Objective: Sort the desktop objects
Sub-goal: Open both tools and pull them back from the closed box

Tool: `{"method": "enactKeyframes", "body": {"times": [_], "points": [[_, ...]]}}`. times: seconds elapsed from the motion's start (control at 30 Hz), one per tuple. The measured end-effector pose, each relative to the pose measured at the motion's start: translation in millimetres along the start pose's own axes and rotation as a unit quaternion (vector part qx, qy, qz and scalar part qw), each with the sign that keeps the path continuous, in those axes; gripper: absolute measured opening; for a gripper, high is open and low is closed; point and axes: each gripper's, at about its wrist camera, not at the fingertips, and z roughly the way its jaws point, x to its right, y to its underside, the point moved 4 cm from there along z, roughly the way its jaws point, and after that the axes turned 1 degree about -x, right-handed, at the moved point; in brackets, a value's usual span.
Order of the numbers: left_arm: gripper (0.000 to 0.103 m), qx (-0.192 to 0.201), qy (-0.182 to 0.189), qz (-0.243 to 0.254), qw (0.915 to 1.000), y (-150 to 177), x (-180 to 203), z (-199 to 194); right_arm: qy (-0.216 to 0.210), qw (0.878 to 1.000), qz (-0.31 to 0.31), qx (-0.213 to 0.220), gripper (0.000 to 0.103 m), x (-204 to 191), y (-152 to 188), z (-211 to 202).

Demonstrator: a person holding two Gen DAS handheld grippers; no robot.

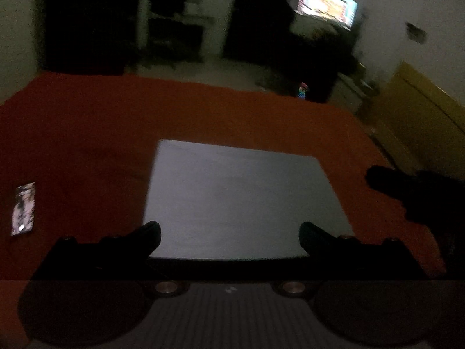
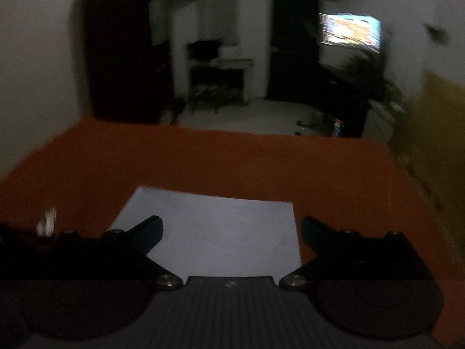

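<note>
An orange-covered desk (image 1: 87, 122) carries a white sheet (image 1: 238, 200) at its centre, squarely ahead of both grippers. The left gripper (image 1: 229, 238) and right gripper (image 2: 231, 232) both hang above it, fingers spread wide and holding nothing. A small silvery packet (image 1: 23, 208) lies well apart to the sheet's left, its long axis running away from the cameras; the left gripper appears the nearer one to reach it.

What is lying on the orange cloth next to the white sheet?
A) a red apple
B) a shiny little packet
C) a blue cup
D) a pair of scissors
B: a small shiny packet lies on the orange cloth, left of the white sheet and apart from it.
</note>
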Motion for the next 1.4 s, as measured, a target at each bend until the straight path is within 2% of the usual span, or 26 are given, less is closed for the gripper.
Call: {"method": "enactKeyframes", "body": {"times": [0.07, 0.13, 0.23, 0.3, 0.4, 0.47, 0.63, 0.73, 0.8, 0.87, 0.93, 1.03, 1.13, 1.3, 1.37, 1.4], "points": [[0.102, 0.02, 0.001, -0.002, 0.9998, 13.0, 2.5, 5.6, -0.008, 0.999, 0.044, 0.008, 0.103, 18.3, 14.4, -1.6], [0.102, 0.033, 0.001, 0.002, 0.9994, 25.9, 6.9, 13.8, -0.013, 0.997, 0.074, -0.014, 0.103, 30.7, 27.2, 3.9], [0.102, 0.027, -0.017, 0.06, 0.9977, 35.6, 24.3, 33.8, -0.017, 0.995, 0.096, -0.026, 0.103, 48.2, 34.9, 3.5], [0.102, 0.031, -0.03, 0.073, 0.9964, 38.9, 26.5, 38.4, -0.002, 0.995, 0.094, -0.038, 0.103, 50.4, 43.3, 7.9], [0.102, -0.016, -0.028, 0.034, 0.9989, 36.8, 15.8, 45.0, 0.003, 0.992, 0.112, -0.065, 0.103, 54.8, 55.0, 9.5], [0.102, -0.027, -0.037, 0.019, 0.9988, 32.6, 8.6, 48.2, -0.001, 0.992, 0.104, -0.073, 0.103, 49.0, 58.6, 7.6], [0.102, -0.014, -0.035, 0.022, 0.9991, 30.7, 6.4, 38.6, 0.001, 0.996, 0.057, -0.065, 0.103, 39.1, 51.7, -3.3], [0.102, 0.014, -0.025, 0.044, 0.9986, 28.7, 12.9, 28.7, 0.016, 0.996, 0.07, -0.053, 0.103, 42.7, 50.0, -11.4], [0.102, 0.023, -0.035, 0.063, 0.9972, 28.1, 16.9, 24.4, 0.014, 0.996, 0.063, -0.055, 0.103, 42.3, 51.0, -12.7], [0.102, 0.02, -0.019, 0.071, 0.9971, 27.9, 17.6, 22.5, 0.015, 0.997, 0.058, -0.057, 0.103, 42.2, 51.7, -12.7], [0.102, 0.018, 0.016, 0.063, 0.9977, 29.5, 14.6, 21.9, 0.012, 0.997, 0.06, -0.057, 0.103, 43.3, 51.3, -10.6], [0.102, 0.005, 0.011, 0.025, 0.9996, 27.7, 3.1, 28.2, -0.002, 0.992, 0.094, -0.083, 0.103, 51.2, 48.0, -2.1], [0.102, -0.018, -0.012, 0.003, 0.9998, 27.5, -2.9, 37.1, -0.008, 0.985, 0.131, -0.109, 0.103, 57.4, 50.0, 7.0], [0.102, -0.048, -0.055, 0.066, 0.9951, 32.7, 9.6, 46.3, 0.017, 0.988, 0.101, -0.118, 0.103, 44.5, 54.2, 10.6], [0.102, -0.076, -0.083, 0.08, 0.9904, 32.8, 12.0, 52.0, 0.022, 0.988, 0.094, -0.122, 0.103, 39.8, 57.0, 11.2], [0.102, -0.089, -0.11, 0.088, 0.9861, 32.1, 11.2, 55.7, 0.02, 0.987, 0.093, -0.127, 0.103, 40.3, 56.9, 11.4]]}}
